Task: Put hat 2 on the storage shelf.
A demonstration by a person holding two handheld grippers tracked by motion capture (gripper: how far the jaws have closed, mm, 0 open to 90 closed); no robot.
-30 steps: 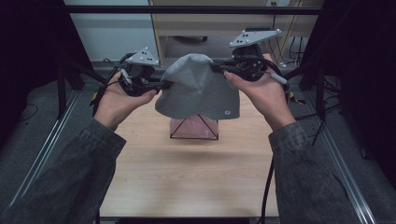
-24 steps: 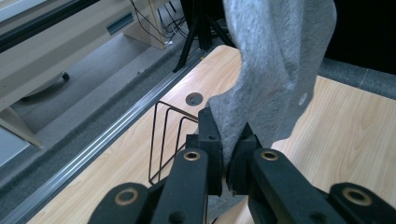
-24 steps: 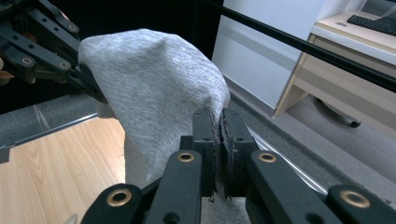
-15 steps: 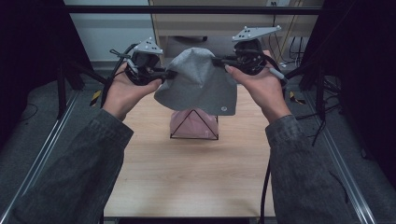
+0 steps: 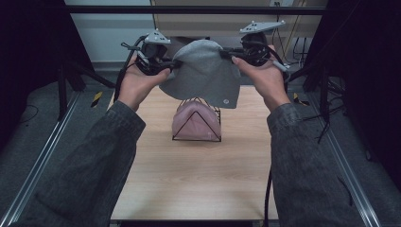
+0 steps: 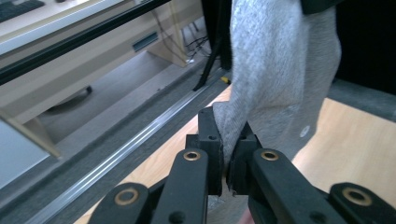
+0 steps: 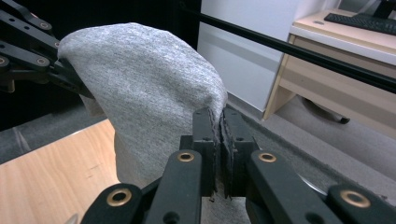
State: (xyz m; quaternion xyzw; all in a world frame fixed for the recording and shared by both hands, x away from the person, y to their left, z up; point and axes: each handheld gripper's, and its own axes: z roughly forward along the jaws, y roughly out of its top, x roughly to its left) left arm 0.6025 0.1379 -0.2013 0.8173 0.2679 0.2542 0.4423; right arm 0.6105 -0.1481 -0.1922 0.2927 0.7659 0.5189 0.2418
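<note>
A grey knit beanie (image 5: 203,73) hangs in the air between both hands, above the far half of the table. My left gripper (image 5: 174,64) is shut on its left edge, and the left gripper view shows the grey fabric (image 6: 275,79) pinched between the black jaws of that gripper (image 6: 229,140). My right gripper (image 5: 228,51) is shut on the opposite edge; its own view has the beanie (image 7: 144,88) draped to the left of the pinching gripper (image 7: 219,135). Under the beanie stands a black wire stand (image 5: 178,135) carrying a pink cap (image 5: 196,124).
The light wooden table (image 5: 189,179) is bordered by metal rails (image 5: 42,161) on both sides. A beige desk with drawers (image 5: 213,26) stands beyond the far edge. Cables trail from each gripper.
Both hands carried the beanie away from me and a little upward in the high view. The pink cap on the wire stand is less covered than before.
</note>
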